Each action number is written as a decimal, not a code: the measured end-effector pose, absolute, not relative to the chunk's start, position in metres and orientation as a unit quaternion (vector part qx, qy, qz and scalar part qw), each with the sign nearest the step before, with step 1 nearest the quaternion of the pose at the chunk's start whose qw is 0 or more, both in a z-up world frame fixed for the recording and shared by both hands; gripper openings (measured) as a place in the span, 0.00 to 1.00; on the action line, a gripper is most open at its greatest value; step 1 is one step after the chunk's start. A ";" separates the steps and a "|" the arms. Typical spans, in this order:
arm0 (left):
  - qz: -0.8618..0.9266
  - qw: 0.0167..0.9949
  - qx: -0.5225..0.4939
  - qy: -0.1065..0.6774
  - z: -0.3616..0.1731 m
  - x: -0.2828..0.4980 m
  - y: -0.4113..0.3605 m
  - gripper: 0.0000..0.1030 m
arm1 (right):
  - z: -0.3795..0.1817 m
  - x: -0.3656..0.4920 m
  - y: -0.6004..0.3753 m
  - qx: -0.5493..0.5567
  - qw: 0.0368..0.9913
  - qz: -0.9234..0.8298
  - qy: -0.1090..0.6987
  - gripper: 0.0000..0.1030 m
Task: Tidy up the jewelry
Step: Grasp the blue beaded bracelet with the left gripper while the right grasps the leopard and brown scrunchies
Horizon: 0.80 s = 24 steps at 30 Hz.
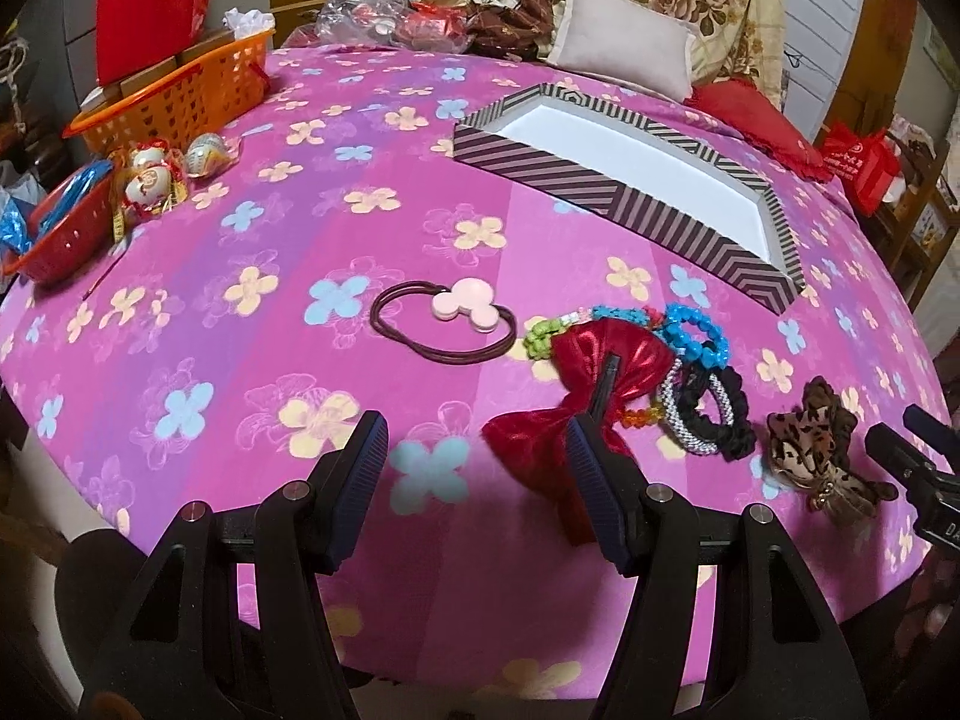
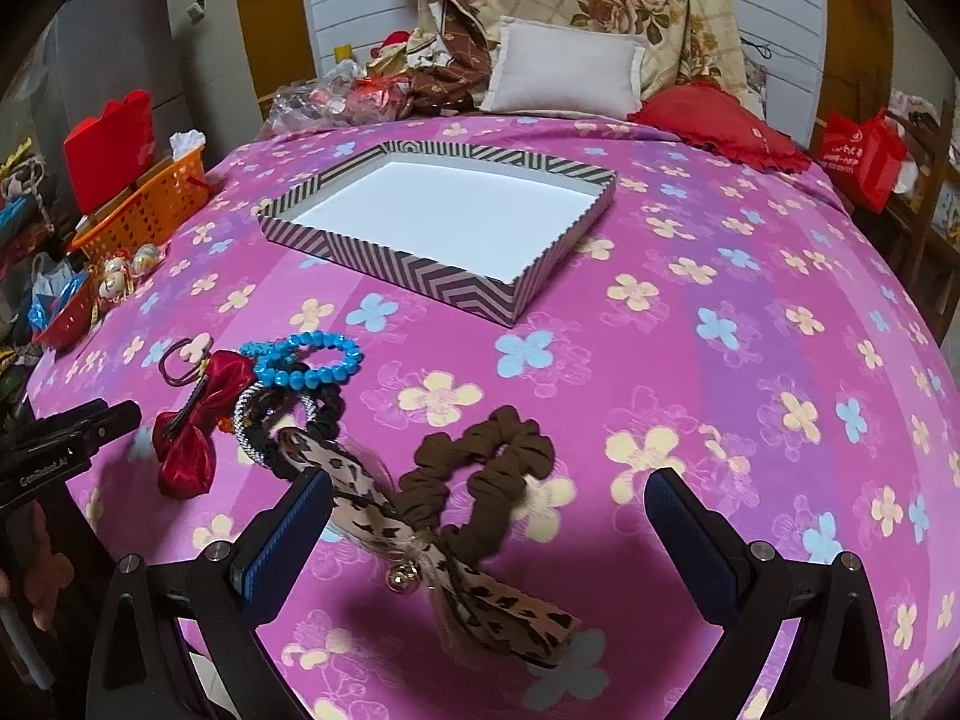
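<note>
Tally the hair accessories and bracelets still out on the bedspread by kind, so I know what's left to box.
Hair ties with charm: 1, pink
Bow clips: 1, red
Scrunchies: 2, brown with leopard ribbon, black
Beaded bracelets: 3, blue, green, silver-white
Total: 7
The striped box holds nothing yet.

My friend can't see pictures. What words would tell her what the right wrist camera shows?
The open right gripper hovers over a brown scrunchie with a leopard-print bow on a pink flowered bedspread. Behind it sits an empty striped box; to the left lie a red bow and a blue bead bracelet.
</note>
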<state>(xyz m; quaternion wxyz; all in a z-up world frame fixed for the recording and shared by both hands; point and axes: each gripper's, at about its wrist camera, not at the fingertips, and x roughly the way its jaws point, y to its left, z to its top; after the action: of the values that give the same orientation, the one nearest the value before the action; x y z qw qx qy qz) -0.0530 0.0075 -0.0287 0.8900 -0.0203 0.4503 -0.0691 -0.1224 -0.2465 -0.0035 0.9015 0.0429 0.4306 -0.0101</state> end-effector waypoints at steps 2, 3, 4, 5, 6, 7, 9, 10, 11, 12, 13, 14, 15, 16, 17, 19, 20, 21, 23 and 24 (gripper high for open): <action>-0.080 0.890 -0.017 0.449 -0.026 -0.051 0.001 0.60 | -0.003 -0.123 -0.248 0.045 0.901 -0.012 0.431 1.00; -0.085 0.890 -0.016 0.448 -0.025 -0.049 -0.001 0.60 | -0.003 -0.123 -0.249 0.045 0.901 -0.013 0.431 1.00; -0.092 0.889 -0.014 0.449 -0.023 -0.047 -0.006 0.60 | -0.003 -0.123 -0.250 0.045 0.901 -0.014 0.430 1.00; -0.097 0.888 -0.014 0.450 -0.022 -0.044 -0.010 0.60 | -0.003 -0.123 -0.250 0.045 0.902 -0.014 0.430 1.00; -0.103 0.886 -0.014 0.452 -0.020 -0.042 -0.014 0.60 | -0.002 -0.123 -0.251 0.046 0.902 -0.014 0.429 1.00; -0.109 0.884 -0.016 0.454 -0.019 -0.039 -0.017 0.60 | -0.002 -0.123 -0.251 0.046 0.902 -0.015 0.429 1.00; -0.118 0.878 -0.024 0.462 -0.016 -0.029 -0.024 0.60 | -0.002 -0.123 -0.252 0.046 0.902 -0.016 0.430 1.00; -0.120 0.876 -0.026 0.466 -0.015 -0.024 -0.028 0.60 | -0.002 -0.123 -0.253 0.046 0.902 -0.016 0.430 1.00; -0.124 0.874 -0.026 0.469 -0.014 -0.018 -0.033 0.60 | -0.002 -0.123 -0.254 0.046 0.902 -0.017 0.430 1.00; -0.125 0.872 -0.025 0.472 -0.014 -0.012 -0.037 0.60 | -0.002 -0.123 -0.255 0.047 0.902 -0.018 0.430 1.00; -0.127 0.870 -0.025 0.476 -0.014 -0.008 -0.040 0.60 | -0.002 -0.124 -0.256 0.047 0.901 -0.019 0.430 1.00; -0.133 0.867 -0.021 0.481 -0.014 -0.002 -0.046 0.60 | -0.002 -0.124 -0.257 0.048 0.901 -0.020 0.430 1.00; -0.137 0.864 -0.016 0.484 -0.015 0.002 -0.051 0.60 | -0.002 -0.125 -0.259 0.048 0.901 -0.021 0.430 1.00; -0.137 0.863 -0.010 0.486 -0.016 0.005 -0.055 0.60 | -0.002 -0.126 -0.260 0.049 0.901 -0.019 0.430 1.00; -0.139 0.861 -0.004 0.488 -0.016 0.009 -0.061 0.60 | -0.002 -0.127 -0.261 0.050 0.901 -0.017 0.430 1.00; -0.146 0.859 0.006 0.491 -0.017 0.014 -0.069 0.60 | -0.003 -0.129 -0.261 0.051 0.902 -0.004 0.429 1.00; -0.146 0.857 0.012 0.494 -0.019 0.018 -0.074 0.60 | -0.004 -0.131 -0.260 0.049 0.902 0.003 0.430 1.00; -0.145 0.855 0.015 0.498 -0.020 0.021 -0.077 0.60 | -0.006 -0.132 -0.258 0.045 0.901 0.011 0.431 0.99; -0.149 0.850 0.016 0.505 -0.023 0.026 -0.081 0.60 | -0.010 -0.135 -0.253 0.035 0.899 0.026 0.437 0.97; -0.151 0.848 0.016 0.508 -0.024 0.028 -0.083 0.60 | -0.012 -0.136 -0.250 0.029 0.897 0.031 0.440 0.97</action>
<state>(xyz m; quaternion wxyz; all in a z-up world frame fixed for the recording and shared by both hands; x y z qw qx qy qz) 0.0284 -0.0827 -0.0243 0.8477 0.0158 0.5082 -0.1513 -0.1359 -0.2503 -0.0121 0.8972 0.0292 0.4396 0.0312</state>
